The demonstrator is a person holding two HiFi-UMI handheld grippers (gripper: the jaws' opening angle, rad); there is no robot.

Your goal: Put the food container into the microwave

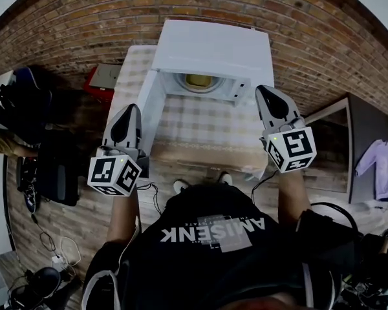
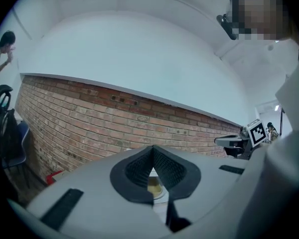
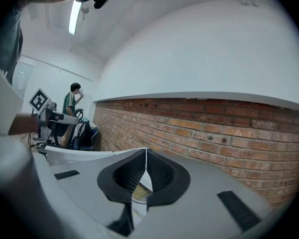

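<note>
1. The food container (image 1: 198, 81) was seen inside the microwave (image 1: 213, 47), in the middle of its open cavity, so the placing was judged to be done.
2. The left claw (image 1: 132, 108) was held in front of the microwave at its left, just beside the open door (image 1: 146, 118). Its jaws were pressed together with nothing between them.
3. The right claw (image 1: 263, 90) was held in front of the microwave at its right, and its jaws were likewise closed and empty.
4. From both claws the container lay ahead and inward, toward the microwave's centre, and was touched by neither. No long axis could be made out on it.
5. The door stood swung out from the microwave's left side over the table (image 1: 200, 124), so the left claw was judged the nearer one for shutting it.
</note>
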